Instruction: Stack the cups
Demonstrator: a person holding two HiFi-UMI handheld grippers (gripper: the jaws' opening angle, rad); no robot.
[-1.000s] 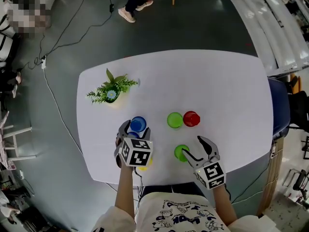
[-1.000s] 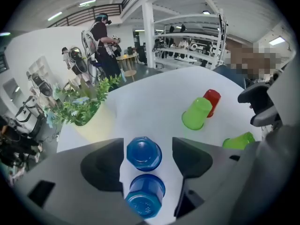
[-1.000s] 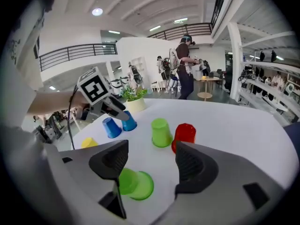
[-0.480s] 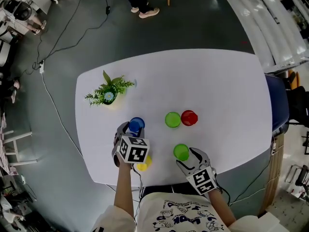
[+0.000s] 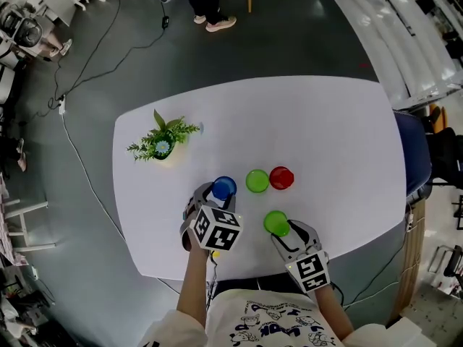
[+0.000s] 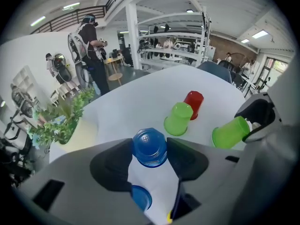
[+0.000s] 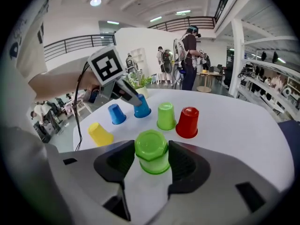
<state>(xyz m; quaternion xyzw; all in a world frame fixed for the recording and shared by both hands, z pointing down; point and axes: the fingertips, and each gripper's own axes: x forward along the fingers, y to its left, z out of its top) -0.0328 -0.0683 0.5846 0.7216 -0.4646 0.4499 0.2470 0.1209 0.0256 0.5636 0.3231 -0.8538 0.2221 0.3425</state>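
Blue cup (image 6: 149,146) just clamped by left gripper (image 6: 150,154), green cup (image 7: 151,150) by right gripper (image 7: 151,161), whose view alone shows yellow cup (image 7: 100,134) whole.

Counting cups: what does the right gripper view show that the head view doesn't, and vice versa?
Only right gripper view: whole yellow cup and free blue cup. Only head view: marker cube on the right hand-held gripper. Both: red cup, standing green cup, left hand-held gripper; both hand-held grippers' jaws just closed, on the held blue cup and held green cup.
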